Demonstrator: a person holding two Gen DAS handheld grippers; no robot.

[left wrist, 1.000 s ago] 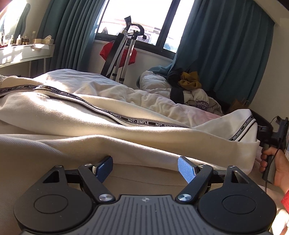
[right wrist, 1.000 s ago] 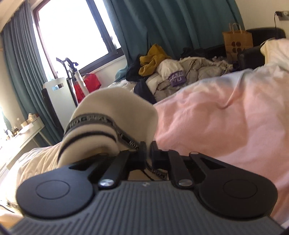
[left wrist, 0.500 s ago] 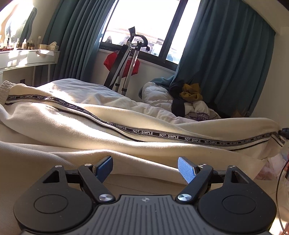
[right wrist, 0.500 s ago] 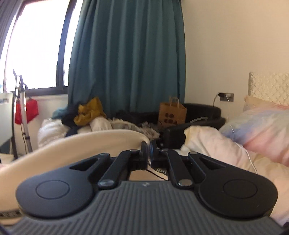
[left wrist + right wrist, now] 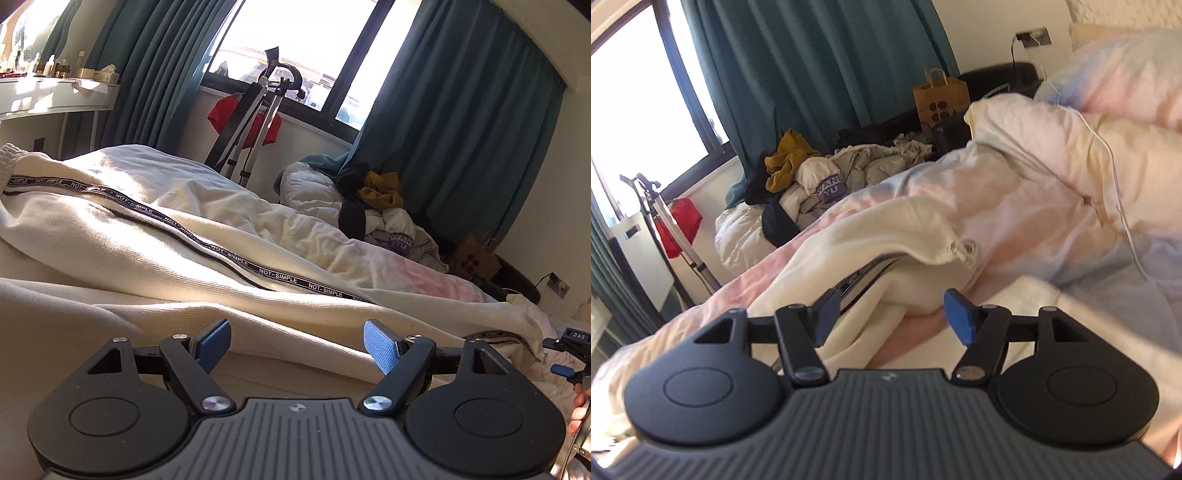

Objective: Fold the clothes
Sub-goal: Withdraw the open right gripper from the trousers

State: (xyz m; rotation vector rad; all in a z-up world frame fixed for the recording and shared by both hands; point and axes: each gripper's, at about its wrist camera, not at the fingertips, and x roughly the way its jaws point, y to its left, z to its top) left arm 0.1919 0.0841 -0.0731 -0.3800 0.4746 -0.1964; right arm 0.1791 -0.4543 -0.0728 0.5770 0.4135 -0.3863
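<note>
The cream pants [image 5: 155, 254] lie long across the bed [image 5: 1015, 206]. The left gripper [image 5: 297, 345] is wide open, holding nothing. The right gripper [image 5: 892, 314] is wide open too, just above one blurry end, maybe touching it.

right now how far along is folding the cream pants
Done: cream pants lie spread lengthwise on the bed, stripe up. In hand: nothing; the left claw and right claw are both open. Left: all the actual folds.
</note>
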